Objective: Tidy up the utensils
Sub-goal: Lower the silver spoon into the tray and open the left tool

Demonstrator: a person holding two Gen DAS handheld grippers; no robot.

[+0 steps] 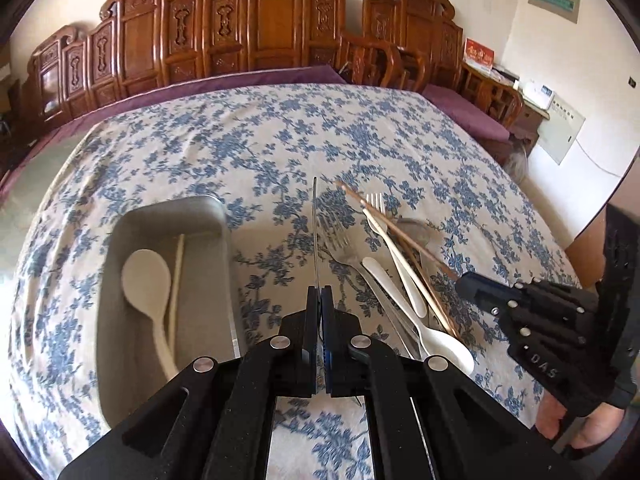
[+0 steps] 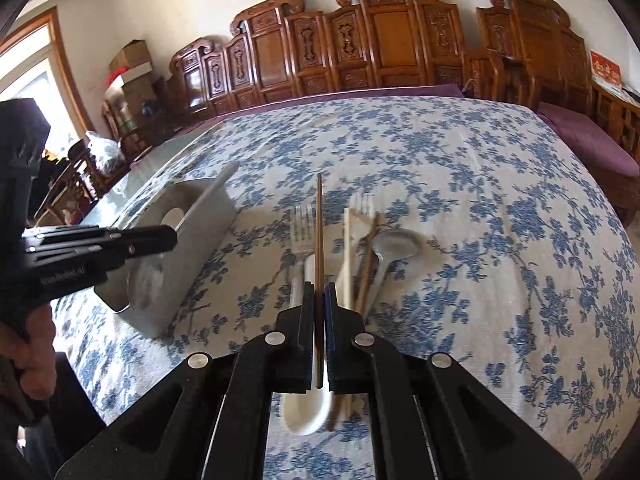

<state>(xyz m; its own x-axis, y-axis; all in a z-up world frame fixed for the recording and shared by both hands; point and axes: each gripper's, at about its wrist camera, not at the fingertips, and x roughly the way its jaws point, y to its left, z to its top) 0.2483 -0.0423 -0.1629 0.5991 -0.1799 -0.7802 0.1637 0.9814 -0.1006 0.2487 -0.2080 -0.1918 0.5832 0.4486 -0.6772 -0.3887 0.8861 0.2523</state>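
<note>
Table [image 1: 248,148]: blue-flowered cloth spreads out well beyond both sets of jaws, and it is soft, so anything dropped lands quietly but may roll or slide off line.
Tray [image 1: 218,216]: grey metal, left of the left jaws, already holding a white spoon [image 1: 146,276] and a pale chopstick [image 1: 176,280]; its near wall is the thing a long piece could clip on the way in and flip out.
Pile [image 1: 404,280]: forks, white spoons, a metal spoon and chopsticks lie crossed just right of the left jaws; they overlap, so pulling one could drag its neighbours.
Left gripper [image 1: 320,292]: jaws pinched nearly together on a thin dark stick [image 1: 315,232] that runs straight ahead from the tips; the grip sits at one end, so I judge it could pivot or slip.
Right gripper [image 2: 320,290]: jaws closed on a brown chopstick [image 2: 319,232], which points forward over the pile; same risk, a long lever in a narrow pinch.
Two grippers: close to each other above the pile, and a crossing move toward the tray could knock the sticks together.
Fork [image 2: 305,228]: just left of the held chopstick's line, blurred, likely nudged if the tip dips.
</note>
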